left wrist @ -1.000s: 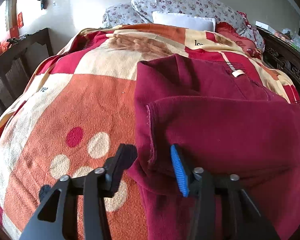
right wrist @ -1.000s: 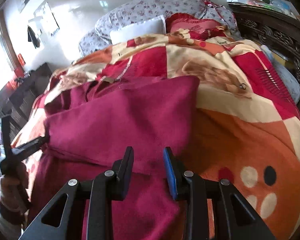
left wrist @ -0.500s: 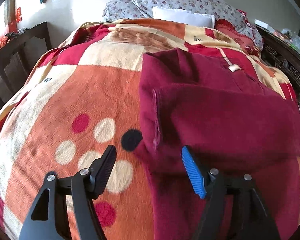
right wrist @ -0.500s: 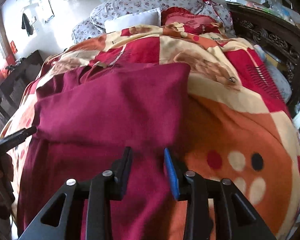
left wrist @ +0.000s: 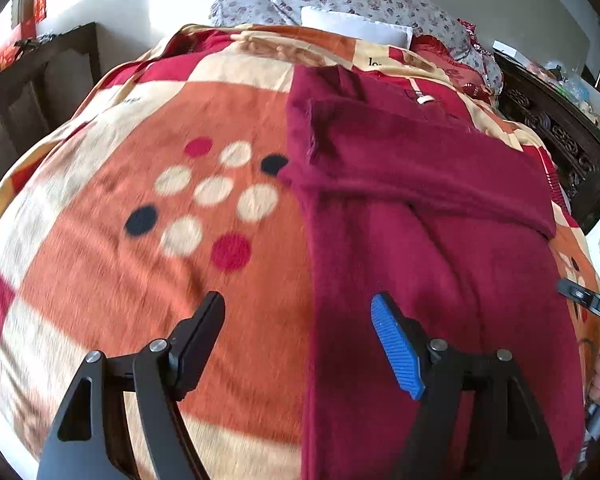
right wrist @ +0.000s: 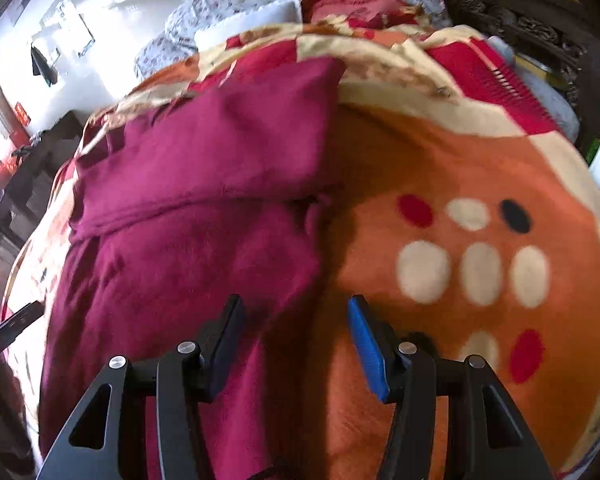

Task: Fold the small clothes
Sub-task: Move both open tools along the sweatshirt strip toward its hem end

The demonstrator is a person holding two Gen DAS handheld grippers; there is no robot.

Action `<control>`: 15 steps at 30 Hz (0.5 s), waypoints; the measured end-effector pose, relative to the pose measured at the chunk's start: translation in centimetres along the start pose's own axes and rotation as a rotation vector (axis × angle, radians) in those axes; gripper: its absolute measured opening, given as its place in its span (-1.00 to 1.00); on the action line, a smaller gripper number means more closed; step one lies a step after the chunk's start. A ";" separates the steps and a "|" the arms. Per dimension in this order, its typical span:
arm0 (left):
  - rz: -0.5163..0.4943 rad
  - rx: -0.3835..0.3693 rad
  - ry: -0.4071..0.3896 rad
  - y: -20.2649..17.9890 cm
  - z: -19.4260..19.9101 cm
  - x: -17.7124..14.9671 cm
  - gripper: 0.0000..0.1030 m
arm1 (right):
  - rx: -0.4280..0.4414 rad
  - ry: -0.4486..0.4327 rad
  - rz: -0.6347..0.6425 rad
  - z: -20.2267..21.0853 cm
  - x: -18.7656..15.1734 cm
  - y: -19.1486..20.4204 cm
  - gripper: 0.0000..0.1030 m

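My left gripper [left wrist: 298, 344] hangs wide open and empty, straddling the left edge of the maroon garment [left wrist: 420, 240] so I can pinch that side. The garment lies on the patterned blanket [left wrist: 160, 240] with 1 fold laid across its far part. My right gripper [right wrist: 296, 344] is open too, holding nothing, over the garment's near right edge.
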State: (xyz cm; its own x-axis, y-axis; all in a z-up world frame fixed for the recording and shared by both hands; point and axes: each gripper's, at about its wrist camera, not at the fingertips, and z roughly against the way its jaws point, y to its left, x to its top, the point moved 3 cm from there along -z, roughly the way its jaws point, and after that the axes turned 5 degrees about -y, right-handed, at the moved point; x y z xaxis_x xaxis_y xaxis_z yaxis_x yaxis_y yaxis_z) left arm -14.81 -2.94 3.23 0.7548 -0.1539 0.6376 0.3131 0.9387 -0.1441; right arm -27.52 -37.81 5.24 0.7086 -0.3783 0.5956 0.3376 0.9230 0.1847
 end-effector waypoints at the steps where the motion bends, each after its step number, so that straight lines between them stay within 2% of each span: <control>1: -0.004 0.004 0.007 0.2 0.4 -0.6 0.46 | -0.011 0.003 0.042 -0.1 -0.1 0.5 -0.85; 3: -0.022 0.014 0.017 0.6 0.9 -1.6 0.46 | -0.052 -0.015 0.111 0.5 -0.2 1.0 -0.85; 6: -0.010 0.017 0.036 1.5 1.6 -3.1 0.46 | -0.089 -0.010 0.110 0.9 -0.3 0.4 -0.85; 11: 0.012 -0.015 0.062 2.4 2.8 -5.0 0.46 | -0.028 -0.005 0.052 3.9 -1.0 0.3 -0.83; 12: 0.013 -0.028 0.068 2.4 3.1 -5.3 0.46 | -0.002 0.015 0.060 4.9 -1.6 0.5 -0.74; 14: 0.017 -0.059 0.087 2.3 3.6 -5.9 0.46 | 0.029 0.024 0.072 6.4 -2.6 0.9 -0.22; 15: 0.015 -0.080 0.100 2.2 3.8 -6.3 0.46 | 0.048 0.024 0.081 7.6 -3.4 1.1 0.18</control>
State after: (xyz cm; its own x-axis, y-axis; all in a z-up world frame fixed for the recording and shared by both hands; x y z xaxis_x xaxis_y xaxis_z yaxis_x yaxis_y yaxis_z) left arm -21.06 1.27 1.76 0.8125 -0.1737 0.5565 0.3433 0.9141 -0.2159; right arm -34.31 -34.98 9.37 0.7473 -0.3033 0.5912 0.2489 0.9527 0.1742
